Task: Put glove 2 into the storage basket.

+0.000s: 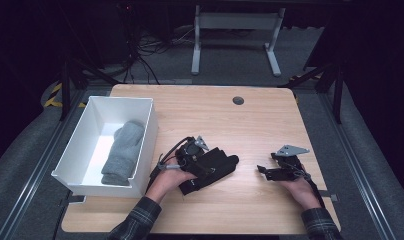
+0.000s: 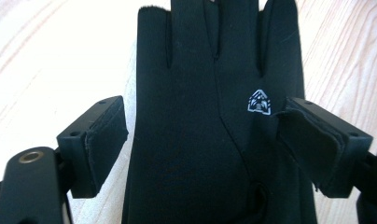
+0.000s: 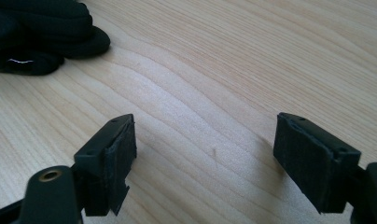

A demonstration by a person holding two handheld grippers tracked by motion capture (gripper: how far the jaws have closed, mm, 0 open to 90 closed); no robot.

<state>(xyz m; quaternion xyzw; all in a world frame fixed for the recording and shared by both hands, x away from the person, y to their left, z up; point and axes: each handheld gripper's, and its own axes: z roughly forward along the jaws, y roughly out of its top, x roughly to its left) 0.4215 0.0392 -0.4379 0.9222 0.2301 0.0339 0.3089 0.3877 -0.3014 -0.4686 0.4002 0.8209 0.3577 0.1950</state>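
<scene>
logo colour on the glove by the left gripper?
White, on the black glove; the left gripper view shows it best.

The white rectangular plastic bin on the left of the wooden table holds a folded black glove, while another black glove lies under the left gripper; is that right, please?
Not quite: the white rectangular plastic bin holds a folded grey knitted item, not a black glove, as the high view shows. The rest stands: a black fabric glove lies on the wooden table between the open jaws of the left gripper.

Left tool (image 1: 210, 162) and right tool (image 1: 262, 170) low, jaws spread wide
</scene>
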